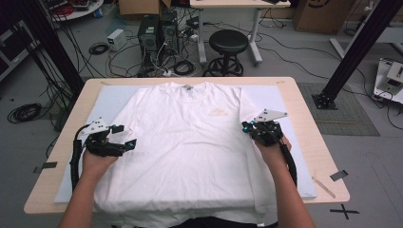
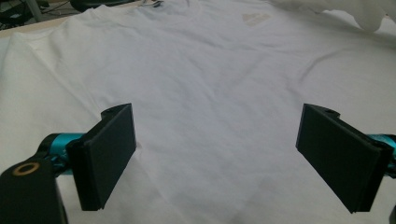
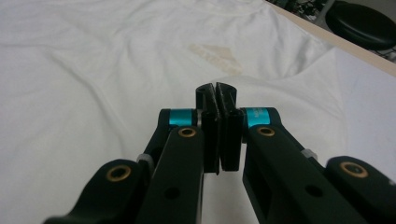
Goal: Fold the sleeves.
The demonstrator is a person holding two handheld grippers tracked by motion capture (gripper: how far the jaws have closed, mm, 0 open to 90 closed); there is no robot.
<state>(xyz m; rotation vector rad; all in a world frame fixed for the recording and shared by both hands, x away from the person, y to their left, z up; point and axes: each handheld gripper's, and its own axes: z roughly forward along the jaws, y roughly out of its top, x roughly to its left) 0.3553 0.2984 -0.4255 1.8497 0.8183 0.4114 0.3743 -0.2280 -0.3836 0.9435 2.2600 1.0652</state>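
A white T-shirt [image 1: 190, 137] lies face up on a pale mat, collar at the far side and a faint logo [image 3: 217, 58] on the chest. My left gripper [image 1: 124, 136] hovers over the shirt's left side, jaws wide open with only flat cloth [image 2: 210, 70] showing between them. My right gripper [image 1: 247, 127] is at the shirt's right sleeve [image 1: 248, 111], its jaws pressed together [image 3: 216, 93] with the sleeve's edge pinched at the tips. The sleeve [image 3: 299, 88] rises off the mat toward the jaws. The left gripper view shows it as a lifted fold [image 2: 369, 16].
The pale mat [image 1: 271, 97] covers a wooden table [image 1: 304, 95], and the shirt's hem hangs over the near edge. A black stool [image 1: 229, 42], computer cases [image 1: 149, 33] and loose cables stand on the floor beyond. A black frame post [image 1: 351, 52] rises at the right.
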